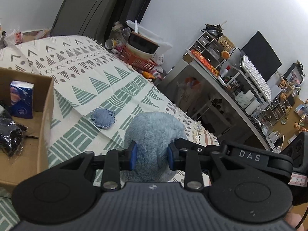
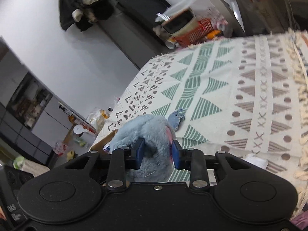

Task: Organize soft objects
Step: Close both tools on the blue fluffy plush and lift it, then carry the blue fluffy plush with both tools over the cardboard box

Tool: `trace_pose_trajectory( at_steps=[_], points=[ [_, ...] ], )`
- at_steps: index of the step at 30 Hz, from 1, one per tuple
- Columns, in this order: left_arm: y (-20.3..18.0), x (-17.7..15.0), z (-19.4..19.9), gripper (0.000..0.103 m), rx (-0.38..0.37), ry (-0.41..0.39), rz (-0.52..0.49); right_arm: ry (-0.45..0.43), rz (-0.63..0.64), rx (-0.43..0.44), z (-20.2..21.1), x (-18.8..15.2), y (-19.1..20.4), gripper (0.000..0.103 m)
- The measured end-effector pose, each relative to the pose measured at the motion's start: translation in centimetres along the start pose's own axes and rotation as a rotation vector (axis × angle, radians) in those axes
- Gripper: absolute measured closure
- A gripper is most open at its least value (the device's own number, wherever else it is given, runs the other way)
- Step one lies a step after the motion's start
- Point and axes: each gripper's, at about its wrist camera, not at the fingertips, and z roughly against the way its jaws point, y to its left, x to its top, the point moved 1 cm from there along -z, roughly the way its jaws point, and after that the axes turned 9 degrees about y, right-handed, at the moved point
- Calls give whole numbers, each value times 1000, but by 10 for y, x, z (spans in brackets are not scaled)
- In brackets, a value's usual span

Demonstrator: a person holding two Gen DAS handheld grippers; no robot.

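1. Blue plush toy (image 1: 154,134) sits at lower centre of both views, clamped by the left gripper (image 1: 152,156) and the right gripper (image 2: 157,154) alike.
2. Denim pad (image 1: 103,118) lies on the patterned cloth (image 1: 86,73), just beyond the toy.
3. Cardboard box (image 1: 45,119) occupies the left edge of the left view.

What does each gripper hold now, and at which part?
Both grippers, left and right, are shut on the light blue plush toy, each pinching a furry lobe of it; which body part cannot be told.

Two close wrist views, shared bedspread (image 1: 107,88)
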Motion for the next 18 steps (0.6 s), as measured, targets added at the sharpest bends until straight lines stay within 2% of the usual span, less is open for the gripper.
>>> trace_pose_trajectory(
  at_steps=[5,12,18],
  points=[
    [1,1,16,74,-9,-22,2,-25,77,-18,9,-5,17,84],
    [-2,9,44,74,-3,-38,5,-45,83,-16,20,-6,44,85],
    [19,23,74,73,26,-47,34,-40,124,-10,7,-9,82,85]
  ],
)
